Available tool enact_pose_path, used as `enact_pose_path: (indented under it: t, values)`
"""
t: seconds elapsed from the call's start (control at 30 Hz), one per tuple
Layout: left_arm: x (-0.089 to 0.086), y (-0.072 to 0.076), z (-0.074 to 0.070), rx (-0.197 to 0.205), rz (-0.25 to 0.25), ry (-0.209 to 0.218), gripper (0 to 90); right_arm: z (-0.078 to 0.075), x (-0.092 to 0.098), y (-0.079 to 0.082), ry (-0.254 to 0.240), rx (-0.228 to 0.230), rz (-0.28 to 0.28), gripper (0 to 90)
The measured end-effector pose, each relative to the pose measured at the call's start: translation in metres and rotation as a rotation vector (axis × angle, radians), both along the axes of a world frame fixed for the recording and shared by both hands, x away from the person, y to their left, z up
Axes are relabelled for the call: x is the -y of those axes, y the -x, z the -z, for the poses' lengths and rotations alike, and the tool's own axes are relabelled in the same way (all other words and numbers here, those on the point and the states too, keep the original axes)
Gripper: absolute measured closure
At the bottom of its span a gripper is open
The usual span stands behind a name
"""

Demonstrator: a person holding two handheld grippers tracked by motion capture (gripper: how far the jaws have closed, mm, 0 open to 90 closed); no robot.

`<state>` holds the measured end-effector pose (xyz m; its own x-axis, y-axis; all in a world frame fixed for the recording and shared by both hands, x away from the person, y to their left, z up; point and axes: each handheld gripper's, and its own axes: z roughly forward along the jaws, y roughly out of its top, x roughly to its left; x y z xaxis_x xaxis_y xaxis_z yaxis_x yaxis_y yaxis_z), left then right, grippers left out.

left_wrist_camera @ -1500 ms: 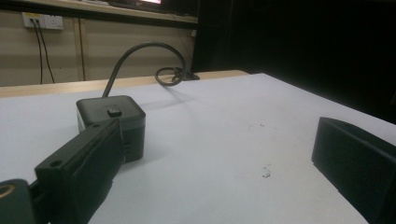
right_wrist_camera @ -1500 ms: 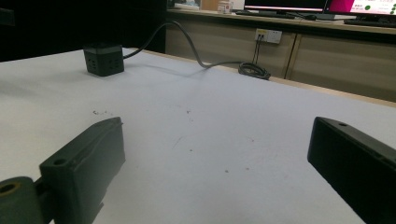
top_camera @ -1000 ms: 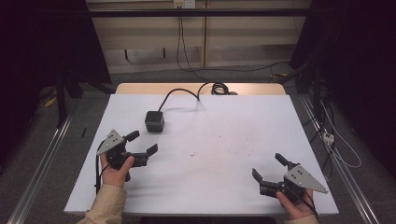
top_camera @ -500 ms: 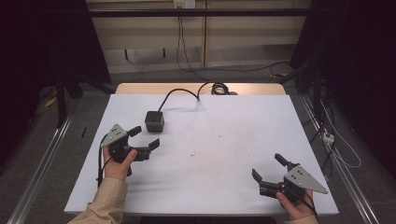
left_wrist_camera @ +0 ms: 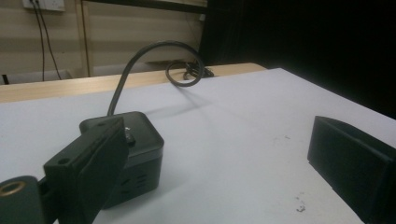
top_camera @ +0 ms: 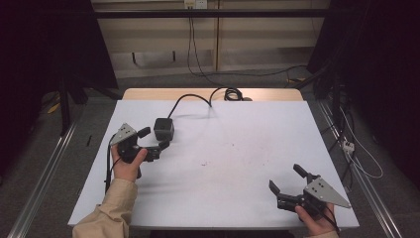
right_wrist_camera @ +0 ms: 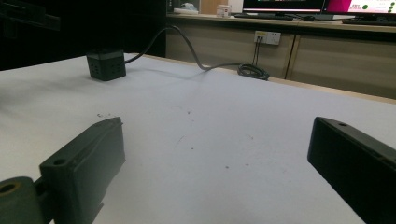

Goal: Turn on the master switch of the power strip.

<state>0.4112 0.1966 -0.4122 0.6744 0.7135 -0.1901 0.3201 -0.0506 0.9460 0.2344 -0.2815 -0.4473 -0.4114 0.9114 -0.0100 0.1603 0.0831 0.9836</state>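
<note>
Black box (top_camera: 164,129) is seen on the far left part of the white table (top_camera: 237,148), with a thick black cord (top_camera: 190,99) running from its back to a coil at the far edge. The box is sat flat and is not being touched by anything yet.

The left gripper (top_camera: 151,140) is held just beside the box, on the near side of it. Its jaws are spread wide. In the left gripper view, the box (left_wrist_camera: 140,154) is seen close behind one jaw, not between the two, so it has not been lined up.

The right gripper (top_camera: 287,182) is held low at the near right corner, well apart from the box. Its jaws are spread wide too, and nothing is held in them. In the right gripper view the box (right_wrist_camera: 106,64) is seen far off.

So the job looks only just begun. The reach is almost done, it seems. The grab and whatever comes after are likely left to do.
</note>
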Motion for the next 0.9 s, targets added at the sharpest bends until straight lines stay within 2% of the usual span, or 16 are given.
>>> enact_pose_path:
  t: [0.07,0.23,0.4,0.63,0.77,0.9]
  values:
    - [0.001,-0.002,-0.001,-0.002,-0.008,0.007,5.1,0.000,0.000,0.001,-0.002,-0.001,0.000,3.4]
    - [0.001,-0.007,-0.006,0.010,-0.011,-0.009,5.8,0.000,0.000,0.001,-0.004,0.004,-0.008,3.4]
    - [0.001,-0.011,-0.008,0.006,-0.020,0.001,5.8,-0.001,-0.001,0.001,-0.005,0.007,-0.017,3.4]
    - [0.002,-0.018,-0.010,0.006,-0.030,-0.020,6.0,-0.001,-0.001,0.001,-0.003,0.009,-0.020,3.4]
    - [0.003,-0.023,-0.013,0.007,-0.030,-0.053,6.1,-0.001,-0.001,0.001,-0.008,0.011,-0.026,3.4]
    - [0.004,-0.027,-0.017,0.008,-0.040,-0.066,6.5,-0.001,-0.001,0.001,-0.002,0.010,-0.027,3.4]
